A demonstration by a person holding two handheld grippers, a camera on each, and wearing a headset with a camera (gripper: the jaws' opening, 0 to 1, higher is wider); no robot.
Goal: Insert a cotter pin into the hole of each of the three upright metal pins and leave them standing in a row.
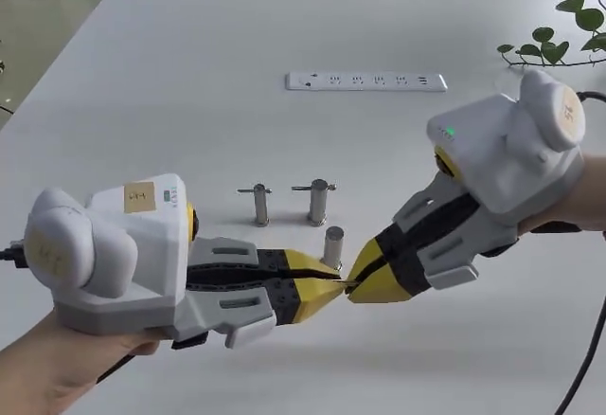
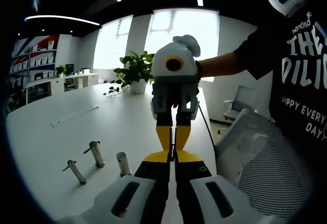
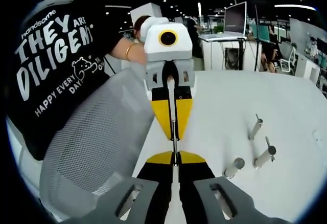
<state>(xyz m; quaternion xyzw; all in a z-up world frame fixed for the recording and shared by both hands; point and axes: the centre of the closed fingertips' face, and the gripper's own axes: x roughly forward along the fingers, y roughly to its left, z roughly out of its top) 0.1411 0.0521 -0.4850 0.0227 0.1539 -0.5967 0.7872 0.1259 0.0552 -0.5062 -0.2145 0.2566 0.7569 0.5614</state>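
Claw tips meet, left claw (image 1: 331, 280) and right claw (image 1: 354, 289) both pinching one cotter pin (image 3: 174, 143).

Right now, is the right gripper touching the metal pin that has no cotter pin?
Apart. The right gripper view shows a strip of table between the right gripper and the empty metal pin.

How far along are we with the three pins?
Two look done: the back left pin and back right pin are each threaded through the top. In hand: the left gripper and right gripper both pinch the third cotter pin. Left: the front pin, with nothing through it.
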